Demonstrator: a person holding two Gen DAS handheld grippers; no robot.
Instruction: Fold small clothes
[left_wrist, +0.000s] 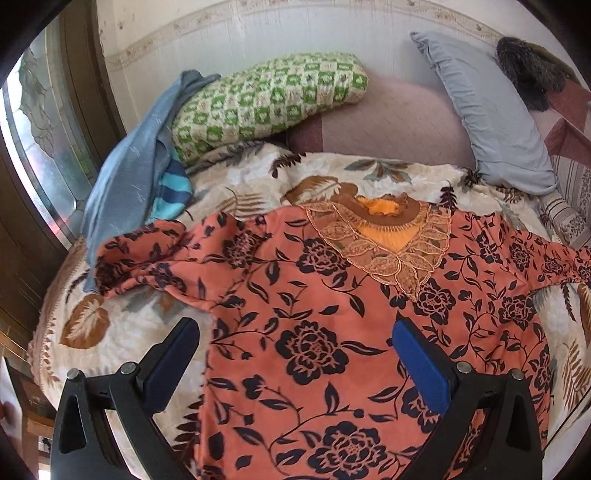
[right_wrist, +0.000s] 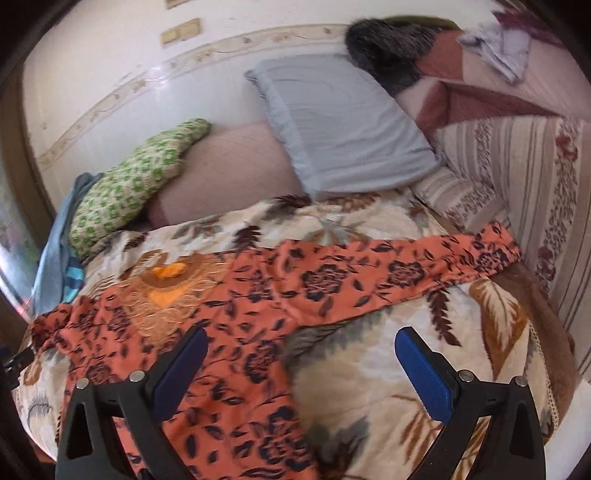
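An orange blouse printed with black flowers and trimmed with a lace neckline (left_wrist: 332, 314) lay spread flat, front up, on a cream plush blanket patterned with brown leaves (left_wrist: 122, 332) that covered the bed. The left tool (left_wrist: 295, 354) hovered low over the blouse's lower body, tilted forward toward the collar, its two blue-padded fingers (left_wrist: 421, 365) spread wide with nothing between them; the left-side finger sat over the blanket just beside the garment's edge, the other over the printed cloth. The right tool (right_wrist: 301, 365) hung above the garment's right flank, likewise gaping wide and empty, one finger over the orange fabric, the other over bare blanket. From that view one long sleeve (right_wrist: 424, 269) stretched out to the right, reaching toward a striped beige cover. Beyond the collar a green-and-white checked cushion (left_wrist: 266, 99) leaned by the wall, a pale grey-blue pillow (left_wrist: 491, 114) stood propped near it, and a blue-grey cloth (left_wrist: 129, 177) draped off the bed's left side.
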